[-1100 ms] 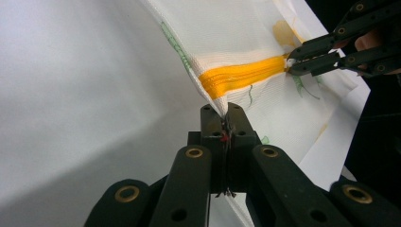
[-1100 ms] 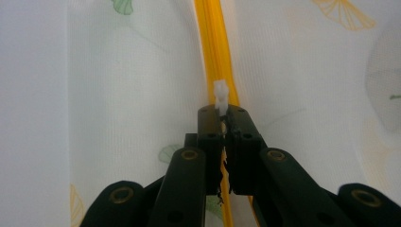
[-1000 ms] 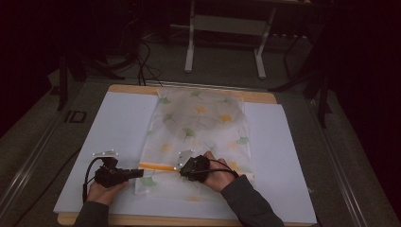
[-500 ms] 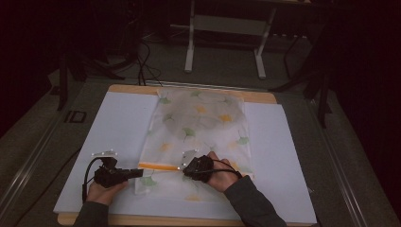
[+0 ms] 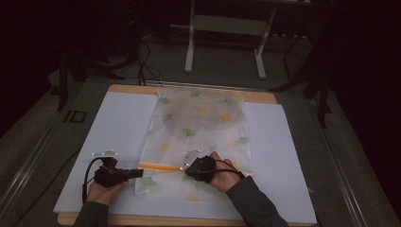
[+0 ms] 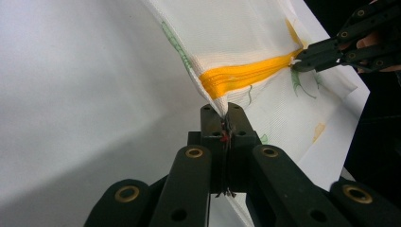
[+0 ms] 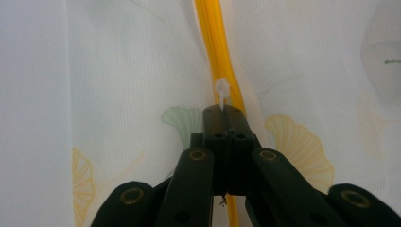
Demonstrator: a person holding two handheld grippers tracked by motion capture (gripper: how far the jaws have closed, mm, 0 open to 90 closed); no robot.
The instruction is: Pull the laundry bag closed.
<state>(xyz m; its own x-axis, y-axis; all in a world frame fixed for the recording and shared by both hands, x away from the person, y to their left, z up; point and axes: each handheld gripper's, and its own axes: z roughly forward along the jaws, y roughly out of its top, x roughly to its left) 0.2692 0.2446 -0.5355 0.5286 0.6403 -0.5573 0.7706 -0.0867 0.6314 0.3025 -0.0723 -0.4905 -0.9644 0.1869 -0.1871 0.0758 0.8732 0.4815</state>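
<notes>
A white mesh bag (image 5: 203,123) printed with ginkgo leaves lies flat on the white sheet. Its orange zipper (image 5: 161,166) runs across the near end. My left gripper (image 5: 140,172) is shut on the bag's left edge, right at the zipper's end (image 6: 222,90). My right gripper (image 5: 187,171) is shut on the small white zipper pull (image 7: 222,90), with the zipper (image 7: 215,38) running straight away from its jaws. In the left gripper view the right gripper (image 6: 298,64) shows at the far end of the orange strip (image 6: 246,75).
The white sheet (image 5: 113,123) covers a wooden table (image 5: 142,89) whose edge shows at the back. A metal stand (image 5: 224,42) and cables (image 5: 142,56) sit on the dark floor beyond. A rail (image 5: 28,165) runs along the left side.
The right hand has shifted slightly to the right along the zipper, so a little more orange strip shows between the grippers. The left hand has stayed put.
</notes>
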